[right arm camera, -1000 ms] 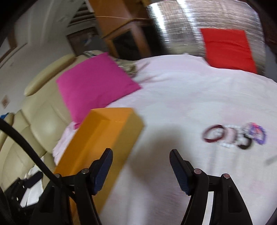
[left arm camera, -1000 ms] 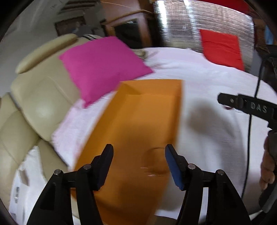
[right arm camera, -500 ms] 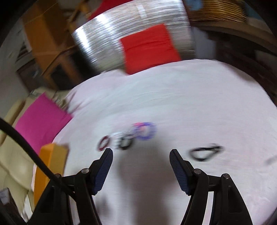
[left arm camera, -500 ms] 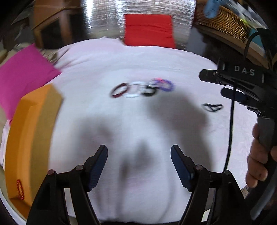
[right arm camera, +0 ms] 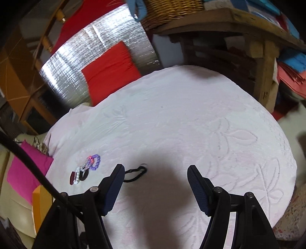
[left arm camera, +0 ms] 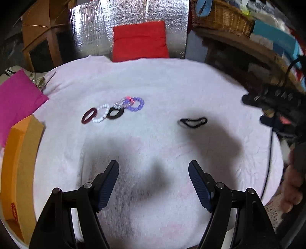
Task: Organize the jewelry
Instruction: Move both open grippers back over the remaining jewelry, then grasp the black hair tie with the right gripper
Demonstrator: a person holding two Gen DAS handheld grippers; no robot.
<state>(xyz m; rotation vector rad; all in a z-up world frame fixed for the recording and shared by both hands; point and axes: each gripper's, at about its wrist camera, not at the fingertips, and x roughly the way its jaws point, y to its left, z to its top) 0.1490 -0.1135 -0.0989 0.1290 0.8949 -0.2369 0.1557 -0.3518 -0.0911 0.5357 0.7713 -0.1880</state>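
On the embossed white bedspread (left arm camera: 153, 86) a chain of beaded and banded bracelets (left arm camera: 112, 111) lies beside a thin black loop (left arm camera: 193, 122), the orange cardboard box (left arm camera: 19, 162) at its left edge, while both the left gripper (left arm camera: 153, 179) and right gripper (right arm camera: 155, 184) hover with ribbed fingers spread wide, empty.

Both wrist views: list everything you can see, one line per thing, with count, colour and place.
bracelet cluster: about five overlapping rings (dark red, white beads, black, clear, purple beads), left of centre on the cloth
black cord loop: one, black, apart to the right of the cluster
cloth: one, pale pink, covering the round surface
orange box: one, orange, open, at the cloth's left edge
magenta cushion: one, far left
red cushion: one, behind the cloth, against silver foil
wicker basket: one, tan, on the upper-right shelf
left gripper: open, empty
right gripper: open, empty
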